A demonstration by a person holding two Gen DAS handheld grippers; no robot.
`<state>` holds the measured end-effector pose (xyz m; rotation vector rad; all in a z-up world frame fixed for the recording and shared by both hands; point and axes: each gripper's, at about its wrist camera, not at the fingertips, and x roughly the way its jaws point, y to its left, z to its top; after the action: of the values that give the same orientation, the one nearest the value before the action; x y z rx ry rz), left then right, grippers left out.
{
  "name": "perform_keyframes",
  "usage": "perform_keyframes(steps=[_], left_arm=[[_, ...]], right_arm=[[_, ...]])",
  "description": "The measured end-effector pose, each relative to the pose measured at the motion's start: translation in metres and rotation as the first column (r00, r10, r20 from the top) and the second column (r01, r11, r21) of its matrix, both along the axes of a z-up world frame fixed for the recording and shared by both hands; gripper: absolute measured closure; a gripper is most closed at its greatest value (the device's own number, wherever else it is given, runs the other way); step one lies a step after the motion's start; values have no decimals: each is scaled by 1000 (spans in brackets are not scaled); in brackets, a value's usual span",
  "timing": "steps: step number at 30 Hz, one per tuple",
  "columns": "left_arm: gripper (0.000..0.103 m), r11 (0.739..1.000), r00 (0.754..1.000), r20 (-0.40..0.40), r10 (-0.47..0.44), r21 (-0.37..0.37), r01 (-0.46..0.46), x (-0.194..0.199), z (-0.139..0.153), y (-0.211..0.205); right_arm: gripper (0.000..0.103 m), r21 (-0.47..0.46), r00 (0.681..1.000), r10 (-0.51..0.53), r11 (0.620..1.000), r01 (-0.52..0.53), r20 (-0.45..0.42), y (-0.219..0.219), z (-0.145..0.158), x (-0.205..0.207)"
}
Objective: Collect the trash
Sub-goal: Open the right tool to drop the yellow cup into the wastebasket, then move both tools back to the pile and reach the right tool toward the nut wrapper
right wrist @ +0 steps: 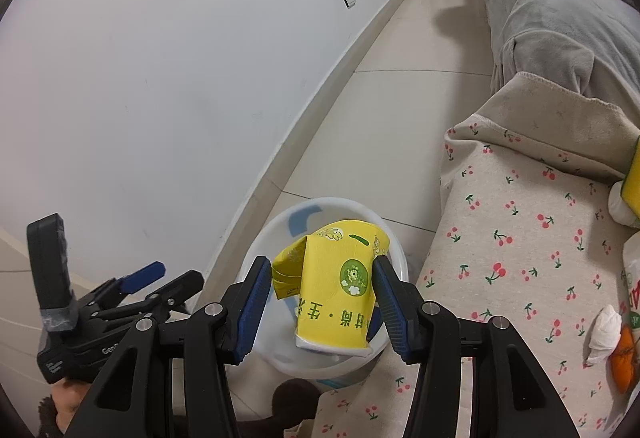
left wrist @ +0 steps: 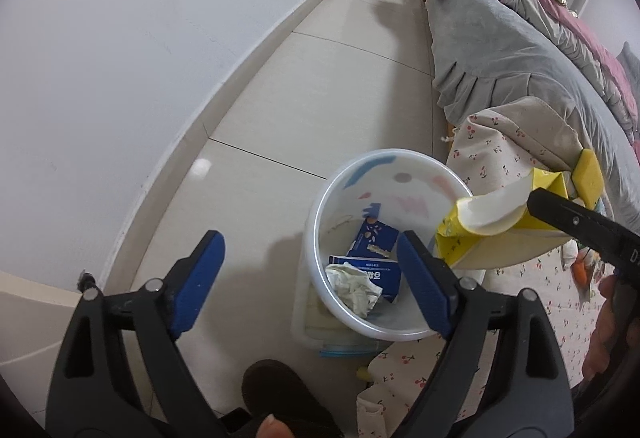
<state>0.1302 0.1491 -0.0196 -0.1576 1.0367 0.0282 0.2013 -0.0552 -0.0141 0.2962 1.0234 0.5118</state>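
A white trash bin (left wrist: 320,234) stands on the floor beside the table; blue cartons (left wrist: 372,242) and a crumpled tissue (left wrist: 354,288) lie in it. My right gripper (right wrist: 320,298) is shut on a crushed yellow paper cup (right wrist: 332,286) and holds it above the bin (right wrist: 276,226). The cup also shows in the left wrist view (left wrist: 480,234), at the bin's right rim. My left gripper (left wrist: 308,282) is open and empty, just above the bin's left side; it also shows in the right wrist view (right wrist: 160,278).
A table with a cherry-print cloth (right wrist: 520,238) stands right of the bin, bearing a white tissue (right wrist: 604,330), an orange item (right wrist: 626,358) and a yellow sponge (right wrist: 634,182). A bed with grey and pink blankets (left wrist: 520,38) lies beyond. A white wall (left wrist: 120,58) runs along the left.
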Motion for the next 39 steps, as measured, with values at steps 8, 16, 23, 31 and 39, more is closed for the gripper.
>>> perform_keyframes(steps=[8,16,23,31,39], left_arm=[[10,1000,999,36,-4,3,4,-4,10,-4],[8,999,998,54,-32,-21,34,-5,16,-20],[2,993,990,73,-117,-6,117,-7,20,-56],[1,981,977,86,-194,-9,196,-13,22,-89],[1,973,971,71,-227,-27,229,-12,21,-118]], right_arm=[[29,47,997,-61,997,59,36,-14,16,-3],[24,-28,983,-109,993,114,146,-42,50,-24],[18,-107,970,-151,979,174,189,-89,64,-45],[15,-195,959,-213,949,249,189,-165,56,-75],[15,-246,945,-290,915,319,149,-231,34,-97]])
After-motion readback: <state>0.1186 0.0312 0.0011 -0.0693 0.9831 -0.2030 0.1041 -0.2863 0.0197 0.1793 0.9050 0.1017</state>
